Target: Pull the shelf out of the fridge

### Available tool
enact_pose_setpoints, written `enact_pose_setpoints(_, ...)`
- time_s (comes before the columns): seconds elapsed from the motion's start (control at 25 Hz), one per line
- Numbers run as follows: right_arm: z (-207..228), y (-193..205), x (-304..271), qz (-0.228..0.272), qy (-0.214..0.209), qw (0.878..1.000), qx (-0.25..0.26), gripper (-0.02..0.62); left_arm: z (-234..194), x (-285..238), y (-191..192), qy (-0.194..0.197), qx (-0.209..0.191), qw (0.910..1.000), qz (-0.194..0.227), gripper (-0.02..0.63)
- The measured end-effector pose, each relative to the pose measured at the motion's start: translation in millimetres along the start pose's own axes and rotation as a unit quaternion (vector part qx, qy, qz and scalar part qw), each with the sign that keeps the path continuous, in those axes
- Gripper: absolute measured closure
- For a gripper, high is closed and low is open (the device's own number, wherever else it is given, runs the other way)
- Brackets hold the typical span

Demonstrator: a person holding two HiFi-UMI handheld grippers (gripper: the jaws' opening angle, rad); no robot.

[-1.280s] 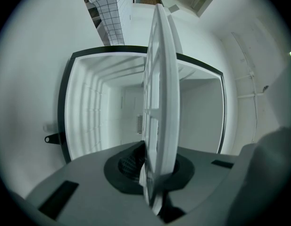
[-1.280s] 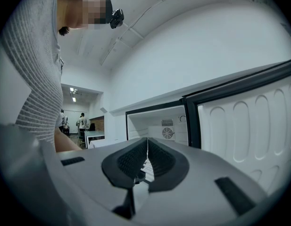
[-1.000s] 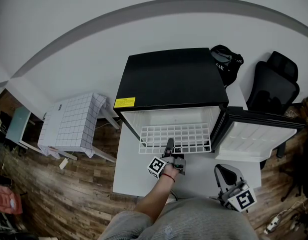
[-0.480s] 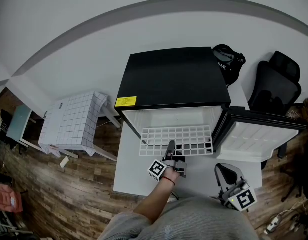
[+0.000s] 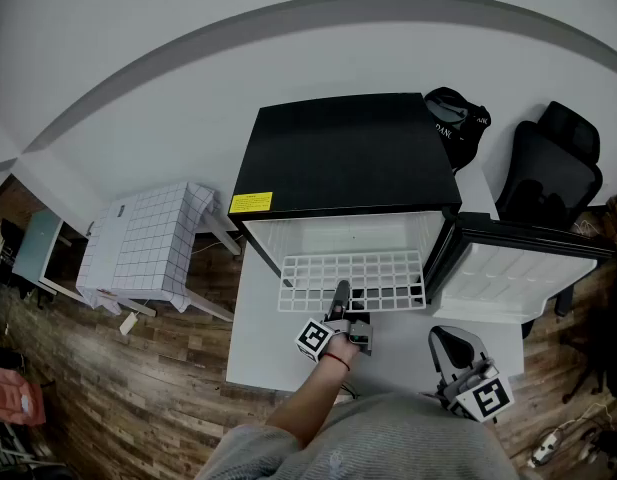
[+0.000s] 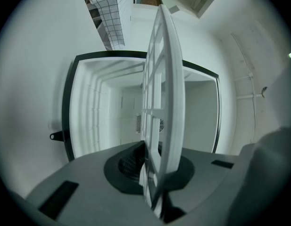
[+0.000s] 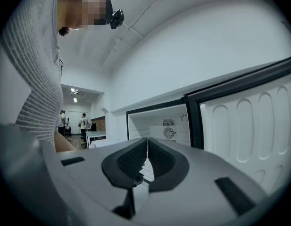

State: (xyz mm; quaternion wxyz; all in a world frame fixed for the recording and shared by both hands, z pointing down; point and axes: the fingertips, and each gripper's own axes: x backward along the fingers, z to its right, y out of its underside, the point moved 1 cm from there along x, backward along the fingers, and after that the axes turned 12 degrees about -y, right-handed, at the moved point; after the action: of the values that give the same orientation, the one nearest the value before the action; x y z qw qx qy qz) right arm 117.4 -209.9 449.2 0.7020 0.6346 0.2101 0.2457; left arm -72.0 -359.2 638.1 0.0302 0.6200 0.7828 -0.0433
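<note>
Left gripper [image 5: 340, 292] is clamped on the front rim of the shelf [image 5: 353, 278], roughly mid-width. In the left gripper view the jaws are nearly together, and the white grid's edge is pinched between the ribbed pads [image 6: 131, 161]. There the shelf [image 6: 164, 93] shows edge-on, running up the middle of the frame toward the open fridge [image 6: 107, 107] cavity. From the head view the shelf lies flat and sticks forward out of the fridge [image 5: 348, 158] opening. Its front edge hangs over the white bench [image 5: 278, 353] that the fridge stands on, and its rear edge sits at the mouth of the white cavity. I can't tell whether it is on the rails there. The fridge is black on top, with a yellow label [image 5: 250, 204] at the front left corner. The door [image 5: 513, 273] is swung wide open to the right, white liner facing up. Right gripper [image 5: 453, 350] sits low at the right, close to the person's body and well apart from the shelf. In the right gripper view its jaws are closed against each other with nothing between them [image 7: 146, 161]. That view looks level toward the open cavity and the door [image 7: 249, 126] liner. Around it: a black bag [image 5: 455, 123] behind the fridge's right rear corner, a black chair [image 5: 548, 168] further right, a small table under a checked cloth [image 5: 148, 248] to the left, and a wood floor [image 5: 108, 388].
</note>
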Motion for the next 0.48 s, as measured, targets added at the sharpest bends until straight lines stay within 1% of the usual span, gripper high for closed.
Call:
enact_pose_setpoints(0.08, 0.0, -0.5, 0.2, 0.001, 0.0, 1.0, 0.001, 0.581, -2.5, -0.1, 0.3, -0.002, 0.005, 1.0, -0.001, 0.569)
enact_pose_setpoints(0.48, -2.6, 1.1, 0.4, 0.0, 0.001, 1.0, 0.0, 0.581, 1.0, 0.9, -0.4, 0.001, -0.002, 1.0, 0.0, 0.569)
